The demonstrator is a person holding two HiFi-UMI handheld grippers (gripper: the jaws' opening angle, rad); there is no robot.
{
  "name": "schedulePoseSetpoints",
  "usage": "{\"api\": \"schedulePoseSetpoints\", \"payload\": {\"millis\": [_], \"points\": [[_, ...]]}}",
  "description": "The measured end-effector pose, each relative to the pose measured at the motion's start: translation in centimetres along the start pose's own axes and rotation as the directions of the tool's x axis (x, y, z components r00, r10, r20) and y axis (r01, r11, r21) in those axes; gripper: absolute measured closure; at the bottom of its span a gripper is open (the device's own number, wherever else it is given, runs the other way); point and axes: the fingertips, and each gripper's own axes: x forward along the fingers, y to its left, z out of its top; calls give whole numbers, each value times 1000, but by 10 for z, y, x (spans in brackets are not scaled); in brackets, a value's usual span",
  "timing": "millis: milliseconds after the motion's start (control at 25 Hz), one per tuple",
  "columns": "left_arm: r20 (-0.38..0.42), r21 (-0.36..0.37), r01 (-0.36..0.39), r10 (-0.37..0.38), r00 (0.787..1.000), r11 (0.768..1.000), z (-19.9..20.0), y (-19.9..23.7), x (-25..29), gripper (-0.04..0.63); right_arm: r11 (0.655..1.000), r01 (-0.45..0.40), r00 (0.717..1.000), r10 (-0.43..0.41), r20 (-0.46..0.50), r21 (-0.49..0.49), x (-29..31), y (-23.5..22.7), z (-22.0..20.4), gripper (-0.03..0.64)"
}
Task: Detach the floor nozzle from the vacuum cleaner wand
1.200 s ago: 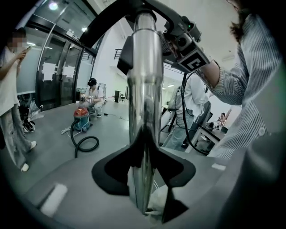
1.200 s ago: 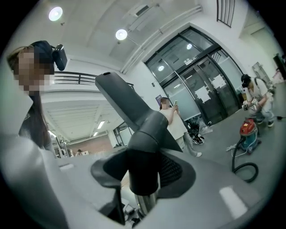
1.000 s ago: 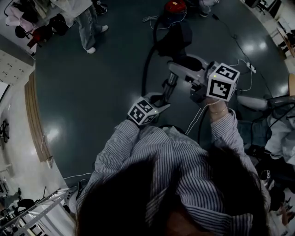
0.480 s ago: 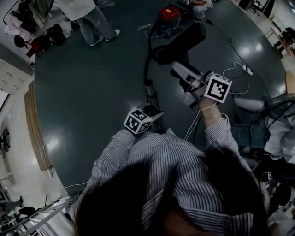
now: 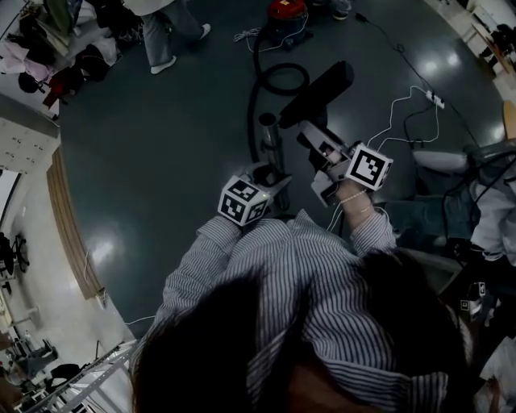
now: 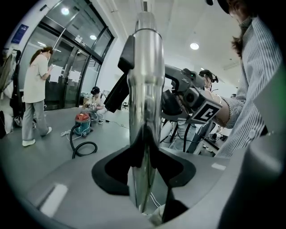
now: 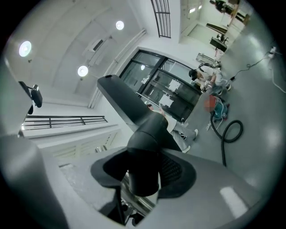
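Note:
My left gripper [image 5: 270, 173] is shut on the chrome wand [image 5: 268, 133], whose open end points away from me. In the left gripper view the wand [image 6: 145, 89] stands upright between the pads of that gripper [image 6: 145, 172]. My right gripper [image 5: 318, 149] is shut on the neck of the black floor nozzle [image 5: 318, 93], held just right of the wand's end and apart from it. In the right gripper view the nozzle's neck [image 7: 145, 152] sits between the pads of that gripper [image 7: 143, 174], and the flat head [image 7: 123, 100] slants up to the left.
A red canister vacuum [image 5: 286, 10] sits on the dark floor ahead, its black hose [image 5: 270, 81] looping toward the wand. A person [image 5: 165, 28] stands at the far left. White cables and a power strip [image 5: 431, 98] lie on the right.
The nozzle has come off the wand's end. My right gripper has carried it lower and to the right while rolling. The left gripper has stayed nearly where it was, holding the wand.

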Motion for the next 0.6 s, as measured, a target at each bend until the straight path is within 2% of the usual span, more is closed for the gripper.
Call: {"api": "schedulePoseSetpoints", "payload": {"millis": [200,400,600], "points": [[-10,-10,-6,6,1000,1000,-9,-2,-2,414,999,33,999,-33,-6,36,-11,-14,-7,436],[5,-29,-6,6,1000,1000,-7,1,-6,414,998,53,999,-54,8,33,-13,-15,-6,436],[-19,-22,4,-5,1000,1000,-13,-4,-3,414,998,55,998,-55,-7,7,-13,-10,-7,436]]}}
